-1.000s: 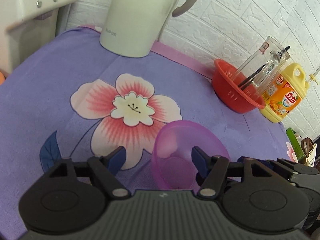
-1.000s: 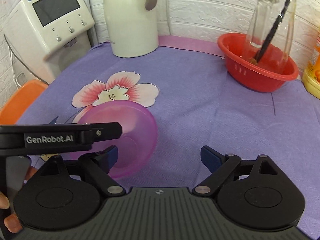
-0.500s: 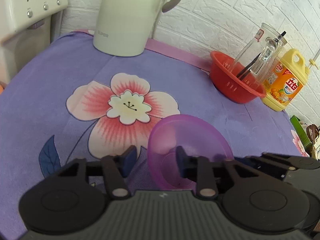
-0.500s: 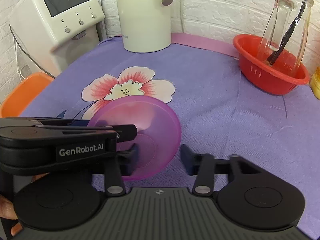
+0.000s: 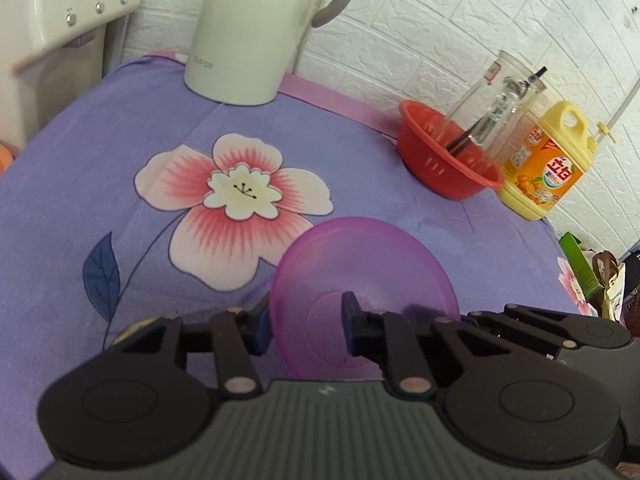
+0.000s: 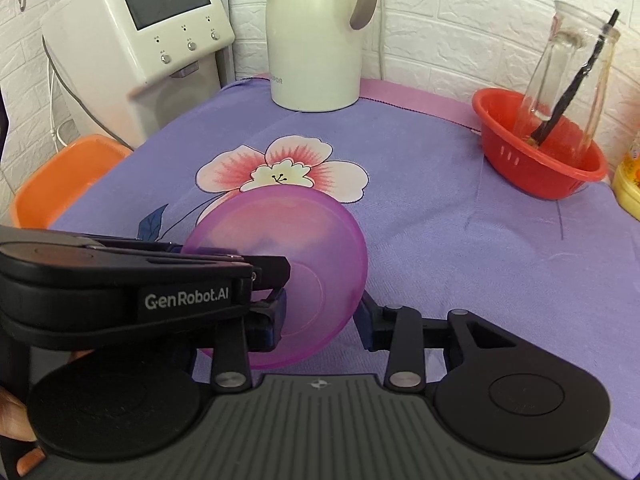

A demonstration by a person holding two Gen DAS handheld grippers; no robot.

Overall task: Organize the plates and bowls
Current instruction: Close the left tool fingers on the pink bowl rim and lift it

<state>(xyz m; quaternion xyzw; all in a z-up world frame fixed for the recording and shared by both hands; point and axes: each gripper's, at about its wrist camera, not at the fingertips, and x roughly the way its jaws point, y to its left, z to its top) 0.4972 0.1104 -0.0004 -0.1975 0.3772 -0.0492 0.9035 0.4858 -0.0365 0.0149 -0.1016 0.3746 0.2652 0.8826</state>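
- Bowl (image 6: 288,264), purple and translucent, sits tilted at the near centre of the flowered cloth (image 6: 440,208), clamped by both grippers.
- Left gripper (image 5: 306,322) pinches its left rim; right gripper (image 6: 320,320) spans its base.
- Red basket (image 6: 536,160) far right, kettle (image 6: 316,40) far behind.
- A second ago both sets of jaws stood wide apart.

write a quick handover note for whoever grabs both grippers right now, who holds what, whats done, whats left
Left gripper: shut on the near rim of the translucent purple plastic bowl, one finger inside, one outside.
Right gripper: shut on the same bowl across its lower body.
The bowl is tilted on its side, its opening towards the left gripper, low above the purple flowered tablecloth.
Red plastic colander holding a glass bottle sits at the back right and looks untouched.
Done: bowl gripped by both.
Left: carry it to its place and set it down; no plates or stack are visible in either view.
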